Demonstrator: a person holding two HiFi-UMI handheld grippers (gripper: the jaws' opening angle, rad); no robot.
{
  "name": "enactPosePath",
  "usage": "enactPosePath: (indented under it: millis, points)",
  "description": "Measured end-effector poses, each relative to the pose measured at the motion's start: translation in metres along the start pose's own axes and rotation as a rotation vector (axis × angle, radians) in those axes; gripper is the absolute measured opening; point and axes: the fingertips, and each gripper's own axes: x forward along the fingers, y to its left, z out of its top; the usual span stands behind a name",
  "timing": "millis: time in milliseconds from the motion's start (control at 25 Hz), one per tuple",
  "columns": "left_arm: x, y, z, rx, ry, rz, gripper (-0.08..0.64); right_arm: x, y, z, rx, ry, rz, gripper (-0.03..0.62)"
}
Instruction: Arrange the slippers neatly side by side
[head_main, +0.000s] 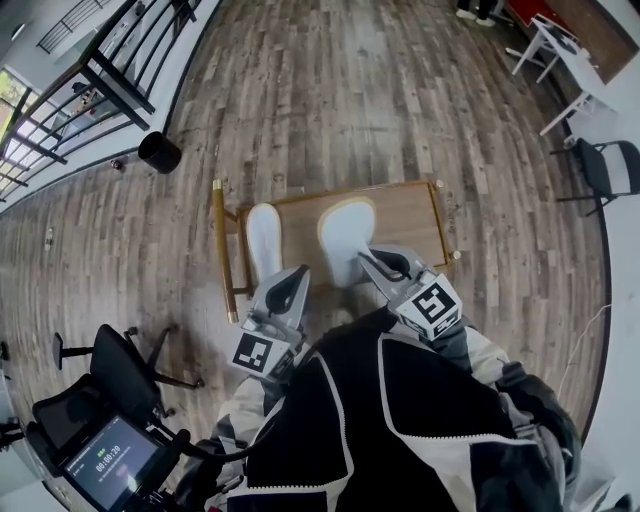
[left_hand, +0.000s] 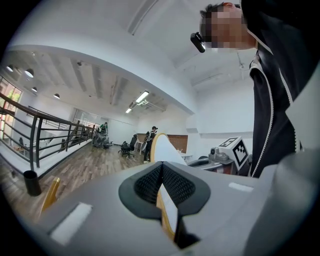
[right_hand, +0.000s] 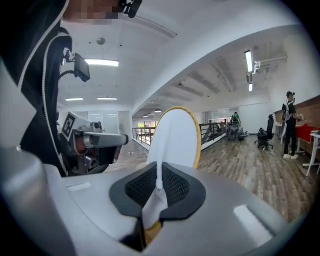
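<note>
The left gripper (left_hand: 162, 186) squeezes tight on a flat, soft white slipper with a thin yellow edge (head_main: 264, 240). The right gripper (right_hand: 159, 186) pinches the second white slipper (head_main: 345, 235), at three o'clock from the first (a small gap between them). Both are over the smooth brown wooden table with gold legs (head_main: 410, 215). The table has bare wood toward three o'clock.

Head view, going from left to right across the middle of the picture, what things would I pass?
black bin → left slipper → right slipper → black chair
</note>
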Motion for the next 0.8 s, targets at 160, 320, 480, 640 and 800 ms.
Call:
enactPosePath:
  millis: [160, 320, 480, 640, 800]
  points:
    - [-0.004, 0.007, -0.004, -0.003, 0.015, 0.03, 0.02, 0.048, -0.008, -0.018, 0.03, 0.037, 0.04, 0.028]
    - [-0.015, 0.014, -0.012, -0.007, 0.027, 0.069, 0.019, 0.101, -0.009, -0.051, 0.095, 0.13, 0.064, 0.028]
    - [-0.022, 0.025, -0.021, -0.007, 0.078, 0.133, 0.02, 0.15, -0.022, -0.089, 0.169, 0.215, 0.049, 0.028]
    - [-0.028, 0.033, -0.02, -0.002, 0.079, 0.171, 0.02, 0.189, -0.031, -0.137, 0.217, 0.33, 0.028, 0.028]
    - [-0.036, 0.038, -0.028, -0.019, 0.099, 0.216, 0.02, 0.208, -0.041, -0.18, 0.236, 0.441, -0.018, 0.029]
